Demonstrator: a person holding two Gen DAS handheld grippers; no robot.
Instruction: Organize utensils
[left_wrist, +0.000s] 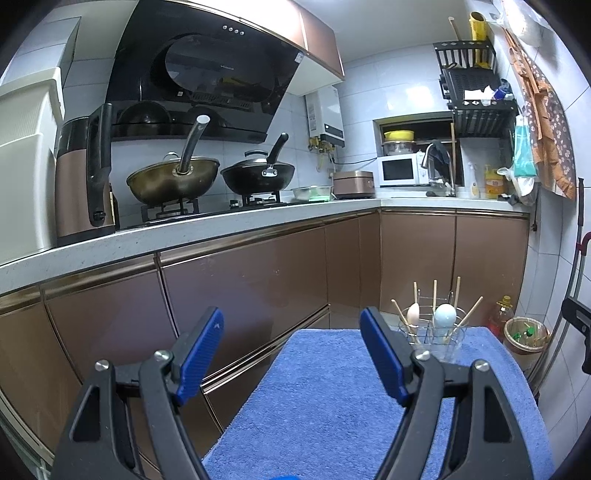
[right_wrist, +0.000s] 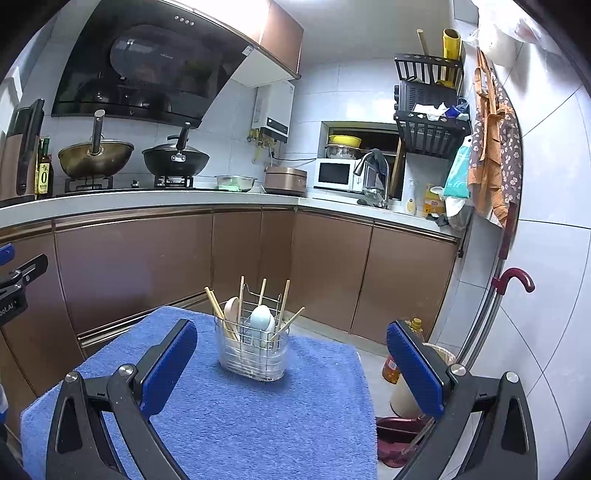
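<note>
Utensils (right_wrist: 255, 314) gathered in one clear plastic caddy with a wire rack inside (right_wrist: 253, 354), standing near the far middle of the blue terry towel (right_wrist: 258, 424) spread over the bench; nothing loose on the towel, so sorting judged done or close to it

At the left, black left tongs with blue ribbed pads (left_wrist: 291, 317): spread wide, gripping nothing, held low over the towel's near left part and aimed past the caddy toward the brown cabinet doors (left_wrist: 240, 280). Probably parked there as a resting pose, clear of the caddy, so as not to knock it.

In the caddy, from its left: slim wooden chopsticks (right_wrist: 214, 304) leaning outward, propped by the rim; pale beige spoon (right_wrist: 231, 306) bowl up, handle down; more chopsticks upright between the wires; light blue ceramic spoon (right_wrist: 260, 315) bowl up too, likely so the heavy handles sit low and steady; one last chopstick tilted out to the right. Wire dividers apparently keeping kinds apart, though exact compartments too fine to tell.

Further right, black right tongs with blue pads (right_wrist: 291, 326): likewise gaping, empty, facing the caddy squarely from the near side, apart from it.

Beyond the towel's right edge, on the floor, yellow-capped oil bottle (right_wrist: 393, 363) beside a lined waste bin (right_wrist: 441, 356)
</note>
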